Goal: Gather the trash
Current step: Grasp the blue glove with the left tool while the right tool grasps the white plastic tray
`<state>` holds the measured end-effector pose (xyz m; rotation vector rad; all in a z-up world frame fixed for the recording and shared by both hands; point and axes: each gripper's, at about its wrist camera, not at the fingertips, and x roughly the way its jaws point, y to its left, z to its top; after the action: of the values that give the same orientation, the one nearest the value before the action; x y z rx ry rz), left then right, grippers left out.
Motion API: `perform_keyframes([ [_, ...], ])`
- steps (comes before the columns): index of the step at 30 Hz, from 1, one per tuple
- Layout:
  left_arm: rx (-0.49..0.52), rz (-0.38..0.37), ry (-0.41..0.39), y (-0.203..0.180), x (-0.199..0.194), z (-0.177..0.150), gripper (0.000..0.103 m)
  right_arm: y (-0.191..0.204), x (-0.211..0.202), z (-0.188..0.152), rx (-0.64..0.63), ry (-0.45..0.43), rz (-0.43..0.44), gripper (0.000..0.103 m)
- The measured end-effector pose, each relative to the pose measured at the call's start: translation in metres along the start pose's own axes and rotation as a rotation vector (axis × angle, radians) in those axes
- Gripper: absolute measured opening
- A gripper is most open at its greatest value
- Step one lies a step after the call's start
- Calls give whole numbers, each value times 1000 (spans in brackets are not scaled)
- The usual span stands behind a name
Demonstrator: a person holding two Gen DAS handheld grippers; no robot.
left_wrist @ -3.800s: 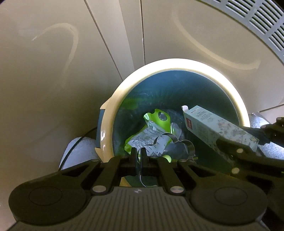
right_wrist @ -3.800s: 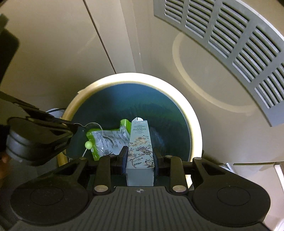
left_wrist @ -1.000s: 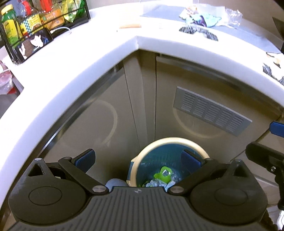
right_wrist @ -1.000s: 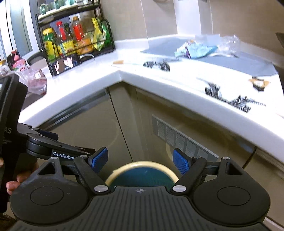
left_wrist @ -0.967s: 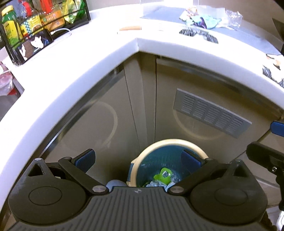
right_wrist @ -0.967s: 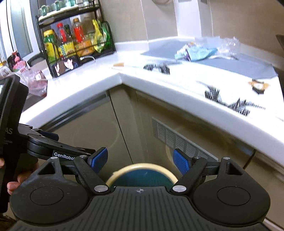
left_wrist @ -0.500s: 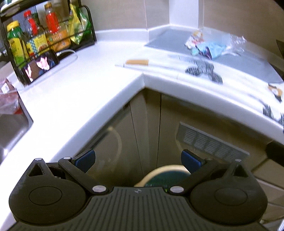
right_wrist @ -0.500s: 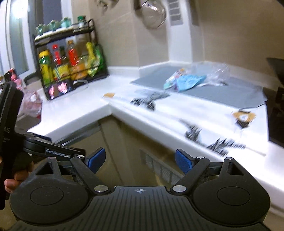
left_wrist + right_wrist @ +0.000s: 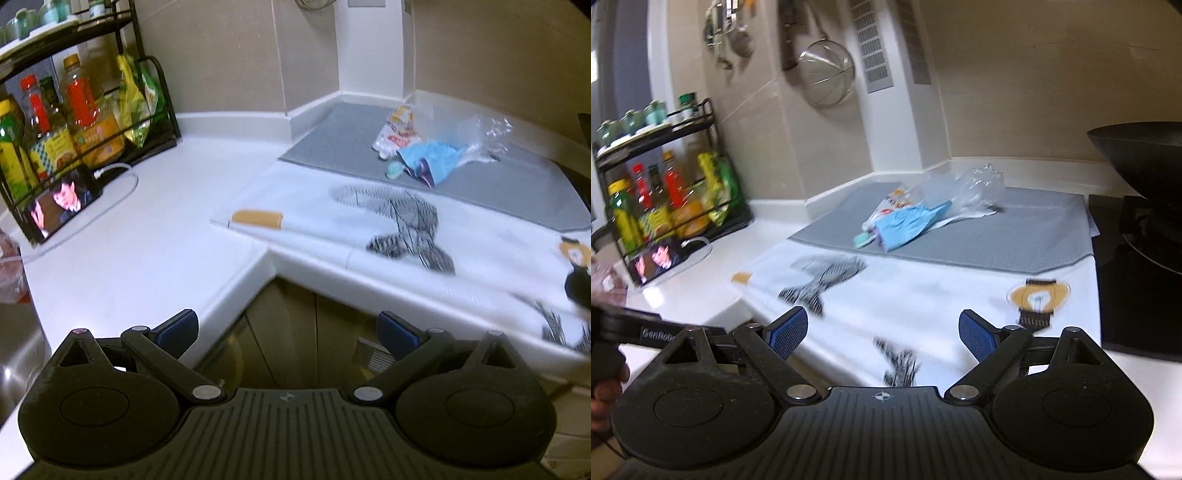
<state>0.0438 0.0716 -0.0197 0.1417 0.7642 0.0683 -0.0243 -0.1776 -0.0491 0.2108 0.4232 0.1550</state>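
Observation:
Trash lies on a grey mat (image 9: 498,184) (image 9: 1015,240) at the back of the white counter: a blue wrapper (image 9: 428,160) (image 9: 908,221), a white and red packet (image 9: 395,134) (image 9: 890,206) and crumpled clear plastic (image 9: 487,136) (image 9: 975,188). My left gripper (image 9: 288,328) is open and empty, low at the counter's inner corner, above the cabinet fronts. My right gripper (image 9: 882,328) is open and empty above the counter's front edge, well short of the trash. The bin is out of view.
A black rack of bottles and packets (image 9: 74,122) (image 9: 665,195) and a phone (image 9: 59,203) stand at the left. A white patterned sheet (image 9: 406,225) (image 9: 905,295) covers the counter before the mat. A black wok on a hob (image 9: 1145,166) is at right.
Both grippers let go of their trash over the bin, opened, and rose from the bin to counter height. The view now takes in the counter and the trash on the mat.

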Motion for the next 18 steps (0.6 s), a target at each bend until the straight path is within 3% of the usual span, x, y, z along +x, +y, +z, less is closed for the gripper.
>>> perform_keyframes([
  [11,-60,20,20,33,28,21,103,-54,135,90,337,-72,-177,91],
  [18,-89,27,40,56,34,20,103,-83,246,120,527,53,-225,90],
])
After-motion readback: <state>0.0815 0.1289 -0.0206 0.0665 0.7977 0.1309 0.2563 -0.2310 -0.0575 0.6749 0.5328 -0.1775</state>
